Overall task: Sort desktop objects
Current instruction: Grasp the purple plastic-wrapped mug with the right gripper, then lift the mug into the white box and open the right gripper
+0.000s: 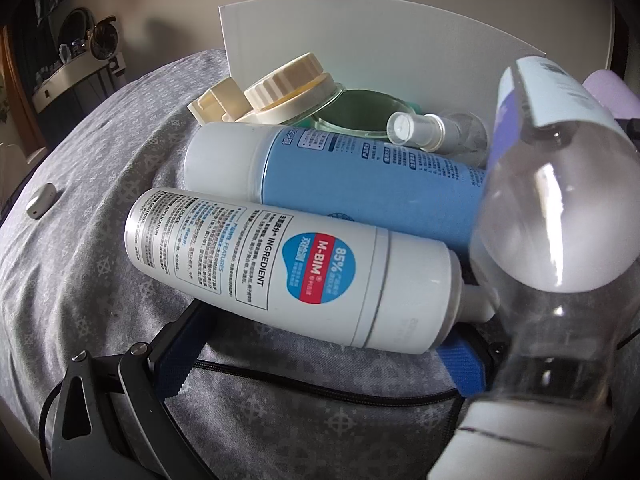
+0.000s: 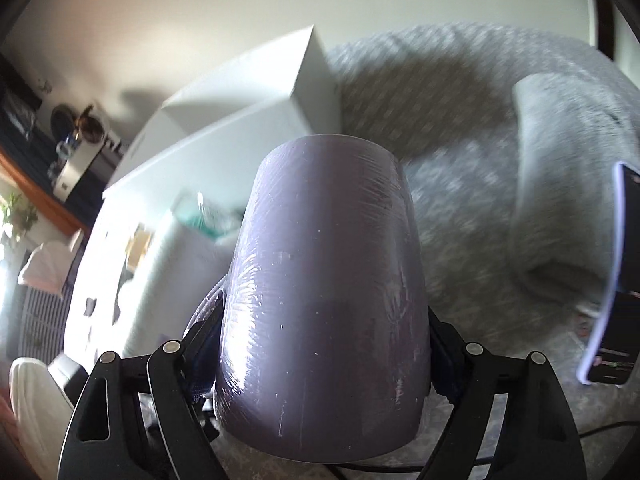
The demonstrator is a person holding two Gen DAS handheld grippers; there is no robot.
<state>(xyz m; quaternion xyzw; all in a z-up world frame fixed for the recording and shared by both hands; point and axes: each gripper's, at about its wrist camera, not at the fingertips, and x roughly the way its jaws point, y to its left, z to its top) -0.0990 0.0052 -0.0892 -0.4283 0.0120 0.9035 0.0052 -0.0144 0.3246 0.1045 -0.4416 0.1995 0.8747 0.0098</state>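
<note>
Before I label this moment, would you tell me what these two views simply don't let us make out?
- Left wrist view: the left gripper's right finger is largely hidden behind the clear bottle, so its state is uncertain.
- Left wrist view: the blue can's far end is covered by that bottle.
- Right wrist view: the white box's contents are motion-blurred.
- Right wrist view: the purple cylinder hides the right gripper's fingertips.
</note>
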